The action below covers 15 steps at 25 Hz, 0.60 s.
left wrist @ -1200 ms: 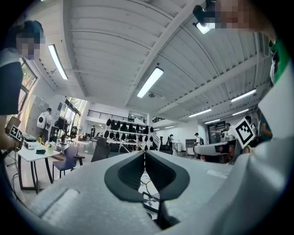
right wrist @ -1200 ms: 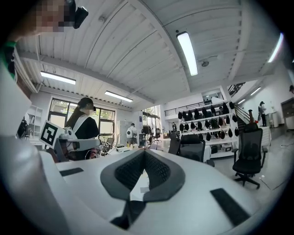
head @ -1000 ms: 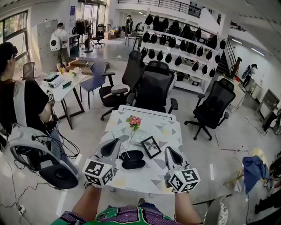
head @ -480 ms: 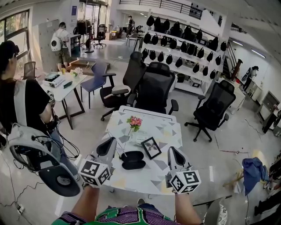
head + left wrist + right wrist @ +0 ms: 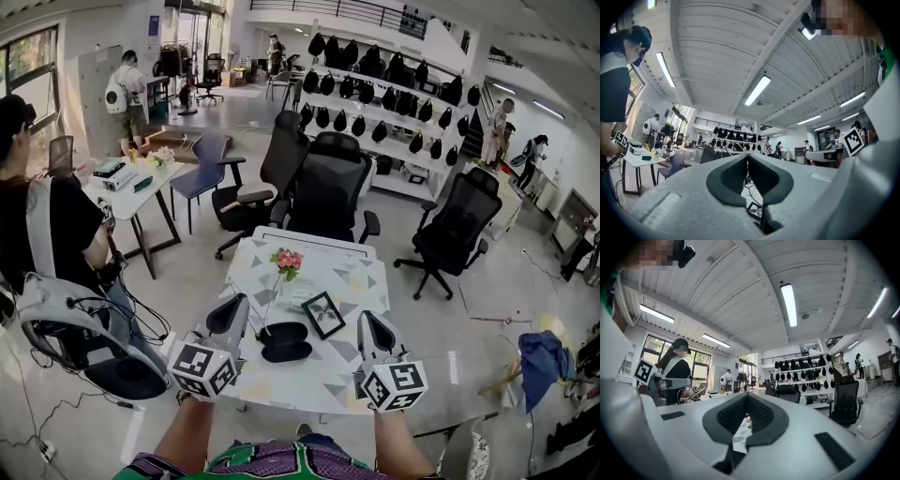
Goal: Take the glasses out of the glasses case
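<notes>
Left tool [image 5: 234, 319] farther from glasses case [image 5: 285, 341] than before; it and right tool [image 5: 368, 326] fully narrow, empty.

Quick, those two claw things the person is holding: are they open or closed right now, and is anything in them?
Left gripper: closed, jaws tip to tip, holding nothing.
Right gripper: closed, jaws tip to tip, holding nothing.

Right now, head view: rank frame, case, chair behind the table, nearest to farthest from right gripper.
1. Frame, just left of the right gripper.
2. Case, further left.
3. Chair, beyond the table.
</notes>
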Motion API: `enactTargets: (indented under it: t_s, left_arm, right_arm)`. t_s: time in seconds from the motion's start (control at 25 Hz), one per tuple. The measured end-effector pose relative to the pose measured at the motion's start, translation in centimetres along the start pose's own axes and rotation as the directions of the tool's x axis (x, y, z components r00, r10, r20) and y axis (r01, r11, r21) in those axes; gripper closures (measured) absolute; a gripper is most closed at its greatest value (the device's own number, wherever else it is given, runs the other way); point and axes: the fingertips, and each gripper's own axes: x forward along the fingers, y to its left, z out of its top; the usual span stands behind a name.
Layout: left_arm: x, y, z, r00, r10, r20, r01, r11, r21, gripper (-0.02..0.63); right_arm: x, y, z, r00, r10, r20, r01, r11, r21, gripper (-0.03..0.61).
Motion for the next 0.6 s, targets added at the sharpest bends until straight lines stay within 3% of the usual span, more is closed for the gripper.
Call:
enactTargets:
  t_s: [0.6]
  left_arm:
    - [-0.01,-0.60,-0.38,1.000,-0.017,-0.011,0.017,1.000,-0.002,0.592]
  right_arm:
    - [0.26,0.44,-0.49,1.000,0.014,-0.009,-0.014,1.000,0.011,0.578]
